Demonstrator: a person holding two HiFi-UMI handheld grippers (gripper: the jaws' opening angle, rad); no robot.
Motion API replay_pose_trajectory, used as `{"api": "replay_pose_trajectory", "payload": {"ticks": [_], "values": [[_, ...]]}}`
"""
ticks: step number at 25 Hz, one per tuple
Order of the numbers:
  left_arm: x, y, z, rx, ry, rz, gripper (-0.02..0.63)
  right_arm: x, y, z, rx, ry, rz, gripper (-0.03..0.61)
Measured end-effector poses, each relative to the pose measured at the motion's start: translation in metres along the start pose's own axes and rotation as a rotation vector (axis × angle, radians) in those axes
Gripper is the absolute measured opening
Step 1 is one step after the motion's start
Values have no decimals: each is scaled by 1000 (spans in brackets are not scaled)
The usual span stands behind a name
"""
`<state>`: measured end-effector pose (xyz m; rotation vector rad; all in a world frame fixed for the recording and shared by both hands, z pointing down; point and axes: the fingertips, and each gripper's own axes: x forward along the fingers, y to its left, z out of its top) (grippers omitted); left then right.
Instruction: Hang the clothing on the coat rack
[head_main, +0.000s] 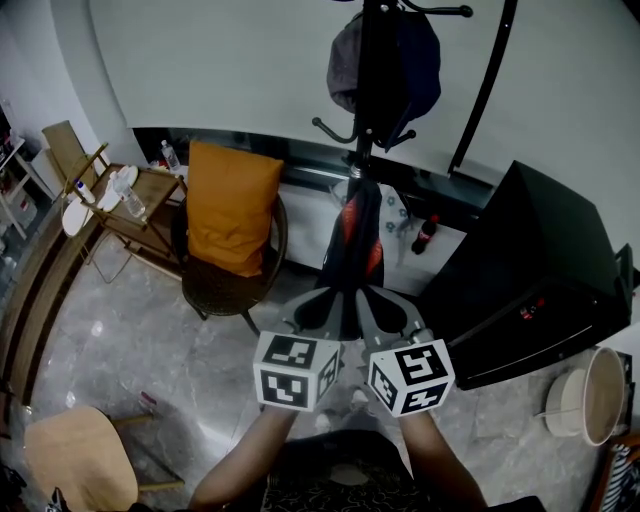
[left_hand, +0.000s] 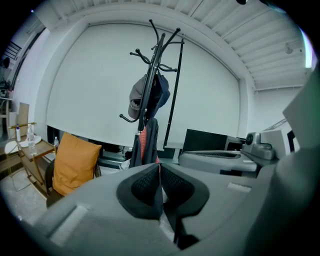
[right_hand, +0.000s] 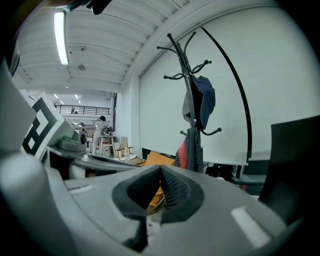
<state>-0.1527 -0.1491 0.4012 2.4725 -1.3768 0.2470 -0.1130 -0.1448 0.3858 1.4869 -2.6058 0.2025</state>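
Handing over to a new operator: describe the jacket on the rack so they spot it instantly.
Find the black coat rack standing before the white wall, right of the chair with the orange cushion. The jacket hangs low on its pole, below the cap. It is the only long dark garment, with red showing down it.

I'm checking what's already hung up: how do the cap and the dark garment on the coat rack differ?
The cap hangs high on the coat rack; the dark garment hangs lower down it. The cap is a compact, rounded shape; the dark garment drapes long and narrow. The cap looks grey and navy; the dark garment shows a red-orange strip. Both hang close against the coat rack.
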Motion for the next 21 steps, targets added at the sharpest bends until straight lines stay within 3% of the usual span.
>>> {"api": "replay_pose_trajectory", "payload": {"ticks": [21], "values": [[5, 0, -4, -21, -14, -26, 11, -1, -3, -2, -26, 5, -19, 2]]}}
